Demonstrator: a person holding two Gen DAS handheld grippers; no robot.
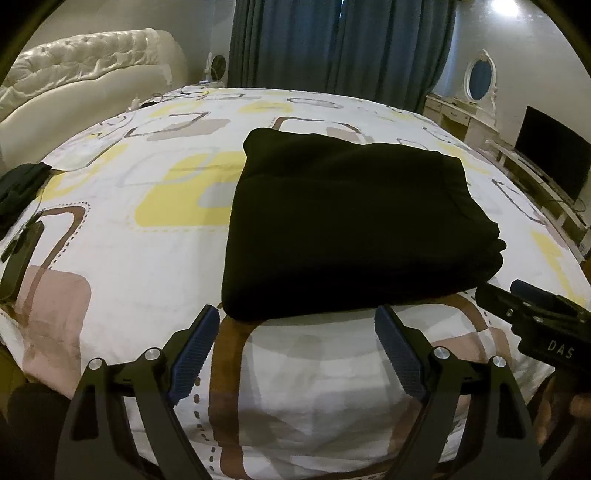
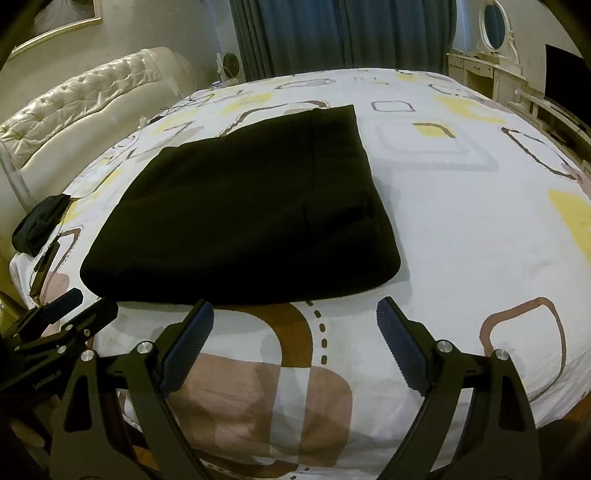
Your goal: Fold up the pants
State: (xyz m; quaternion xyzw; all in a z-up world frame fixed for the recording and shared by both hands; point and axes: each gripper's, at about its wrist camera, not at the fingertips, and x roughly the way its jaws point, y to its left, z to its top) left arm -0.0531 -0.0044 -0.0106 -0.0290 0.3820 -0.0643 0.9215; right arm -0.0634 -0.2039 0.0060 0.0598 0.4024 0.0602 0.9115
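Left wrist view: pants (image 1: 351, 225) folded into a compact dark rectangle on bed (image 1: 122, 258) (seemingly finished); left gripper (image 1: 295, 330) and right gripper (image 2: 295, 323) both spread wide, empty, just short of the near edge.

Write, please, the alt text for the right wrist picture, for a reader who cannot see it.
A black fabric pair of pants, folded into a flat rectangle, lies on a bed with a white patterned sheet. In front of it the right gripper is open and holds nothing, and the left gripper shows at the left edge. Blue curtains hang behind.
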